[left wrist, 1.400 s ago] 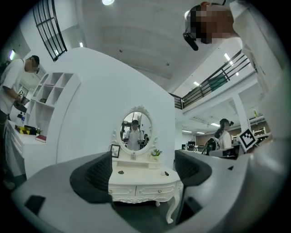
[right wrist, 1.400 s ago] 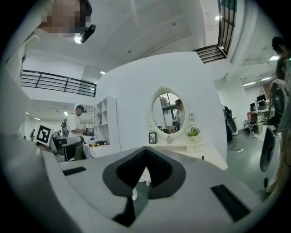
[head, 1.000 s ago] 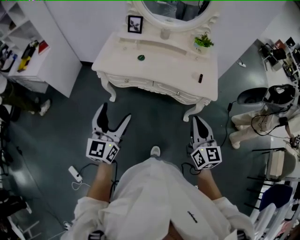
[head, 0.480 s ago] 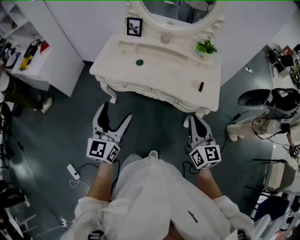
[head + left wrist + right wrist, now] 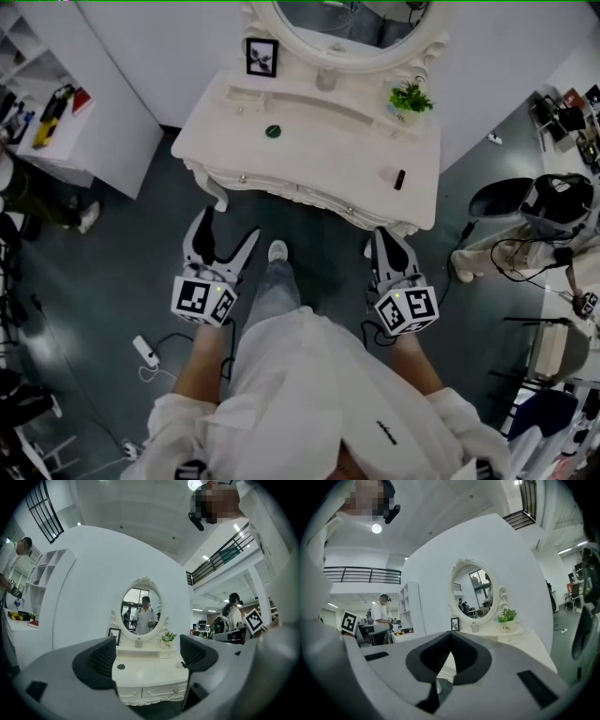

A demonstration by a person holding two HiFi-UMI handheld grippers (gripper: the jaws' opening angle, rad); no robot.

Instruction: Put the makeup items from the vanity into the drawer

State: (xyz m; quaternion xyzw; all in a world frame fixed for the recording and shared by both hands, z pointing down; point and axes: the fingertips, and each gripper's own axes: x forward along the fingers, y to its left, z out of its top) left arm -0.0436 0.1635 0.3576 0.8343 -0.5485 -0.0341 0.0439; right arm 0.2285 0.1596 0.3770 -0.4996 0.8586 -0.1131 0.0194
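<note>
The left gripper [image 5: 228,228] hangs over the floor short of the vanity's [image 5: 319,150] front edge. Its jaws are spread wide with nothing between them. The right gripper [image 5: 383,240] is level with it, below the front right corner, jaws pressed together at the tips and holding nothing.

This looks like the approach step: nothing has been picked up, and the drawers [image 5: 298,191] in the front are all shut. The next move probably calls for a gripper to reach a knob and pull a drawer out, since there is nowhere to put the items until then. The spread left gripper seems better placed for that (the right one would have to part its jaws first).

Counted along the top:
- One picture frame [image 5: 261,56] at the back left corner.
- One small green disc [image 5: 273,131] left of centre.
- One small jar [image 5: 326,79] against the back edge, under the one oval mirror [image 5: 342,23].
- One potted plant [image 5: 410,97] toward the back right corner.
- One dark tube [image 5: 399,179] near the right edge, toward the front.

That makes two likely makeup items, the disc and the tube, lying well apart. There are two grippers and at least two drawer fronts, though I cannot count these for certain.
</note>
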